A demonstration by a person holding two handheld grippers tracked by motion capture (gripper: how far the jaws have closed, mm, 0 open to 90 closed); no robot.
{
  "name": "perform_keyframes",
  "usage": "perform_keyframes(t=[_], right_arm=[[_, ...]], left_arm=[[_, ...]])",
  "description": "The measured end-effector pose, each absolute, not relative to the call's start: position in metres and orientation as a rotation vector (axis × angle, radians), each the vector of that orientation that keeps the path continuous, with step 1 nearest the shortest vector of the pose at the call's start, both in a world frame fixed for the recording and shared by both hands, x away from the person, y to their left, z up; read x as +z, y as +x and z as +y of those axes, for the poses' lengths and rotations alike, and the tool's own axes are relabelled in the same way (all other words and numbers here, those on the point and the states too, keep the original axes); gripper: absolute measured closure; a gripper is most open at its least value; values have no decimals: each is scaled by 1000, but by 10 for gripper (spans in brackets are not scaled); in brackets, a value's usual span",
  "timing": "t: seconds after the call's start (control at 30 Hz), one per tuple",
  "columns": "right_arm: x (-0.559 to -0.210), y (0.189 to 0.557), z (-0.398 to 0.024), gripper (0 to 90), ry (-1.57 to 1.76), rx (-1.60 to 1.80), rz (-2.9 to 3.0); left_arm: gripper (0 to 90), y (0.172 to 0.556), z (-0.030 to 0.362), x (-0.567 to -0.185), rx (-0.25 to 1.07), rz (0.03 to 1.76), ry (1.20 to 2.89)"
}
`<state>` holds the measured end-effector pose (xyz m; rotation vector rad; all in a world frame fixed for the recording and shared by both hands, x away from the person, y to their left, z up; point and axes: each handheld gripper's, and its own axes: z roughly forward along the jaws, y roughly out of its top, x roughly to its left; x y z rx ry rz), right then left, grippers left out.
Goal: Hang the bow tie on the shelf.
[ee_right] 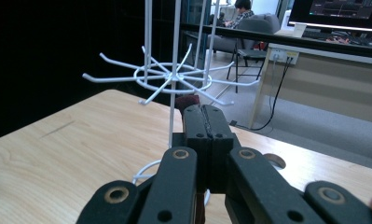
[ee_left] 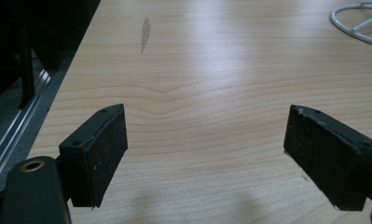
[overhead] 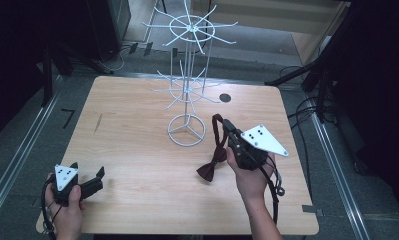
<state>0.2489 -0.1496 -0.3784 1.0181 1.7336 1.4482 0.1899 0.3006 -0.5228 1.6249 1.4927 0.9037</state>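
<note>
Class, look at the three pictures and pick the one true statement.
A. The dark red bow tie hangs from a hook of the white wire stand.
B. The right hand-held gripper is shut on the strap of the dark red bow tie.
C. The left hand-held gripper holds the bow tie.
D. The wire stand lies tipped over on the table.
B: the right hand-held gripper pinches the strap of the bow tie, whose bow rests on the table; the wire stand stands upright with bare hooks, and the left hand-held gripper is open and empty.

Left gripper (overhead: 89, 180): black body, grey three-cornered plate with dark dots, flat rough black pads (ee_left: 330, 156), black cable. Right gripper (overhead: 226, 125): same build, brass-ringed pivots, cable looped. Forearms bare.
</note>
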Motion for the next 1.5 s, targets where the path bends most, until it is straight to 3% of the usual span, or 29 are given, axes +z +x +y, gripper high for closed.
perform_keyframes(t=[0.83,1.5], right_arm=[[-367,245,-124,900,912,1535,1816],[-363,279,-98,900,862,1524,1911]], left_arm=[[142,189,300,-523,907,1490,1624],[142,189,300,-523,902,1489,1619]])
